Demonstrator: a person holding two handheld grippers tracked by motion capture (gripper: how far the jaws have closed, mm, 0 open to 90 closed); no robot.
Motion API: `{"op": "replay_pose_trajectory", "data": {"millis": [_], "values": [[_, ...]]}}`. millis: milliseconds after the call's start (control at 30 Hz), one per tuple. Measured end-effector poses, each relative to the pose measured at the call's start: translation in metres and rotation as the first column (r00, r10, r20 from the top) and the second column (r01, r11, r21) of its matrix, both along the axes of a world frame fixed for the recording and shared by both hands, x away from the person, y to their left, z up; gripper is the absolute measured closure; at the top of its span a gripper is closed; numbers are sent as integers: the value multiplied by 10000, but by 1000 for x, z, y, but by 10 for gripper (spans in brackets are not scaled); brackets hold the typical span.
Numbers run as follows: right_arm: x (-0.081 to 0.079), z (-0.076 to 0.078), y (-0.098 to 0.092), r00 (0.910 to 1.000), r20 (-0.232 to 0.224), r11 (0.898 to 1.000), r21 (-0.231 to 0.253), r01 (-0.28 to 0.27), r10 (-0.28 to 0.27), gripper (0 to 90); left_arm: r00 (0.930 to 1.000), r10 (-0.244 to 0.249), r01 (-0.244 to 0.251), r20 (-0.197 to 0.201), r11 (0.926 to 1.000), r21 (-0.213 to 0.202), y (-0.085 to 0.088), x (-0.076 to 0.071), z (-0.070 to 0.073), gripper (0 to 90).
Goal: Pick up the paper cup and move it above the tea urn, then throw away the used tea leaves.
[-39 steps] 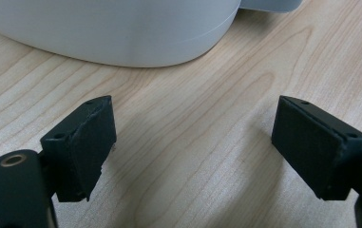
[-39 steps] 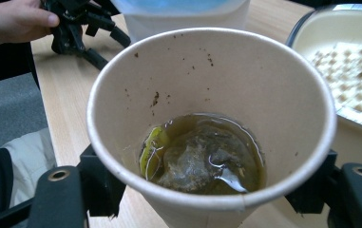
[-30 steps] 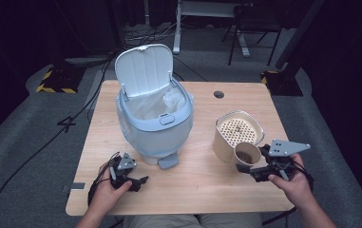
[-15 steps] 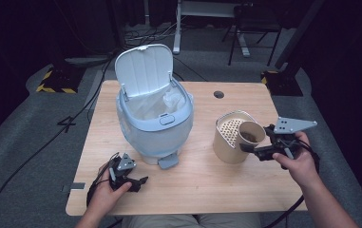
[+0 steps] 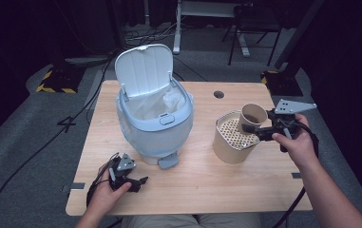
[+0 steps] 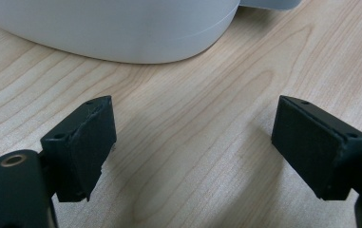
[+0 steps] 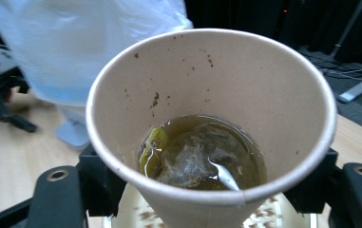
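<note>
Since the earlier frames we have lifted the right gripper (image 5: 255,130), clamped on the paper cup (image 5: 253,115), off the table (image 5: 216,180). The cup has moved from beside the strainer container (image 5: 232,140) to above its perforated top. It holds brown liquid and wet residue (image 7: 200,154).

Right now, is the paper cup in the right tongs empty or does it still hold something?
Not empty. The paper cup holds brownish liquid with a soggy tea bag at the bottom, filling well under half.
</note>
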State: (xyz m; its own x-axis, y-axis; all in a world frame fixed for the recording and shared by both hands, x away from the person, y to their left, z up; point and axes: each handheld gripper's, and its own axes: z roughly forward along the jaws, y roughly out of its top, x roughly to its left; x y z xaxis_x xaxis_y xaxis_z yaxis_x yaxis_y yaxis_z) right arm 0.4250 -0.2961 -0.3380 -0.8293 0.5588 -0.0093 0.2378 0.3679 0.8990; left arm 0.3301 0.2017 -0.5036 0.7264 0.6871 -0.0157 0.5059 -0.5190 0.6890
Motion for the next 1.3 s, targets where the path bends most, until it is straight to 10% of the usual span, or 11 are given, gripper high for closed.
{"op": "replay_pose_trajectory", "data": {"millis": [400,867,1100,1300], "values": [[32,-11,-10,9990,126,9986,-297,440,-437,290,10000,-34,34,-60,10000,-64,0,0,0,155],[30,-10,-6,9926,1200,9889,-1440,357,-184,293,10000,-34,34,-60,10000,-66,0,0,0,155],[21,-5,1,9544,2932,9404,-3366,482,560,293,10000,-29,29,-59,10000,-71,0,0,0,155],[12,-3,9,9047,4076,8602,-4987,1068,1240,295,10000,-38,38,-67,10000,-59,0,-1,0,155]]}}
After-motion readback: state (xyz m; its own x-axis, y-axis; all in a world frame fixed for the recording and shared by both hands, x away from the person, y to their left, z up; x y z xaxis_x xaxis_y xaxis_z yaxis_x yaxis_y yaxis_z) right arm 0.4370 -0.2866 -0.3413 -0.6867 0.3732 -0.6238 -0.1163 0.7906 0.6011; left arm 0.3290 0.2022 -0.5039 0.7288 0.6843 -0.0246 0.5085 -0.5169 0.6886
